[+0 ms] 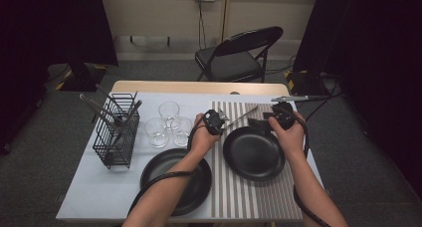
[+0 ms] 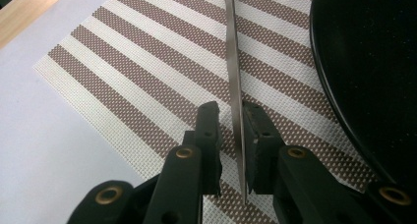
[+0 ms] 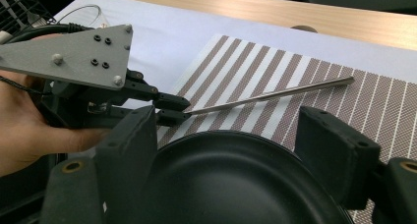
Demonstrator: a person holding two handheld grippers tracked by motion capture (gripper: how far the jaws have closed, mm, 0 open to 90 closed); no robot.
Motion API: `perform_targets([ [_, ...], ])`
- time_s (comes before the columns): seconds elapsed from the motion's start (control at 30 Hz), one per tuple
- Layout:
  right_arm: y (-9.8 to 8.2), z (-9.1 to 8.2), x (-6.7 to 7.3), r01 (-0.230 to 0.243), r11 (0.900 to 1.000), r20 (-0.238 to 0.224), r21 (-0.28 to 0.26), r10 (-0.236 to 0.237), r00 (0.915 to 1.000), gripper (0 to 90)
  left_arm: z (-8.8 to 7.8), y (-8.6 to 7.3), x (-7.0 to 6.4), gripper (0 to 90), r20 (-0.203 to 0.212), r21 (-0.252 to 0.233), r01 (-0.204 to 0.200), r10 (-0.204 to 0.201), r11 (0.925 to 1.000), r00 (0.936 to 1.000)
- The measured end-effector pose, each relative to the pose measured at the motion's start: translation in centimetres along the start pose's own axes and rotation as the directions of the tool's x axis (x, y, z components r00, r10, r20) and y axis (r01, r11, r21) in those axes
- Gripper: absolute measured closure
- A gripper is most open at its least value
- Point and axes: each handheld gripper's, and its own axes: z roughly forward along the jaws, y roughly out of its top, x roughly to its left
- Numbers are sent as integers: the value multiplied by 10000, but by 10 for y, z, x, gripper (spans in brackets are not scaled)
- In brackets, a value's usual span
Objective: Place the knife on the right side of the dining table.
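Note:
A thin metal utensil (image 1: pixel 242 116) lies aslant on the striped placemat (image 1: pixel 259 197), just behind the right black plate (image 1: pixel 254 152). My left gripper (image 1: pixel 221 121) sits at its near end. In the left gripper view the utensil's handle (image 2: pixel 235 86) runs between the jaws of the left gripper (image 2: pixel 230 108), against the right pad with a gap at the left one. The right gripper view shows the left gripper (image 3: pixel 174 110) around the end of the utensil (image 3: pixel 275 94). My right gripper (image 3: pixel 231 121) stands wide open over the far rim of the plate (image 3: pixel 236 184), holding nothing.
A second black plate (image 1: pixel 176 179) sits at the front left. Three clear glasses (image 1: pixel 169 112) stand behind it, beside a black wire rack (image 1: pixel 117 132) with utensils. Another metal utensil (image 1: pixel 298 98) lies at the table's back right corner. A folding chair (image 1: pixel 239 57) stands beyond the table.

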Motion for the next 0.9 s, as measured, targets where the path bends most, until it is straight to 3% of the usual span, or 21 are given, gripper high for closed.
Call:
perform_targets([
  [0.3, -5, 5, -2, -106, 9999, -7, 100, 106, 9999, 233, -1, 1, -2, 782, -67, 92, -261, 261, 9996, 9996],
  [0.57, -5, 7, -2, -62, 9999, -11, 124, 62, 10000, 233, -2, 0, 0, 714, -54, 71, 72, -71, 9999, 10000],
  [0.8, -7, 11, -2, -62, 9997, -27, 219, 63, 10000, 233, -10, 1, 2, 665, 204, -300, 495, -489, 9983, 9986],
  [0.9, -7, 13, -2, -117, 9996, -37, 245, 118, 9999, 233, -16, 4, 3, 643, 286, -413, 505, -494, 9979, 9984],
])
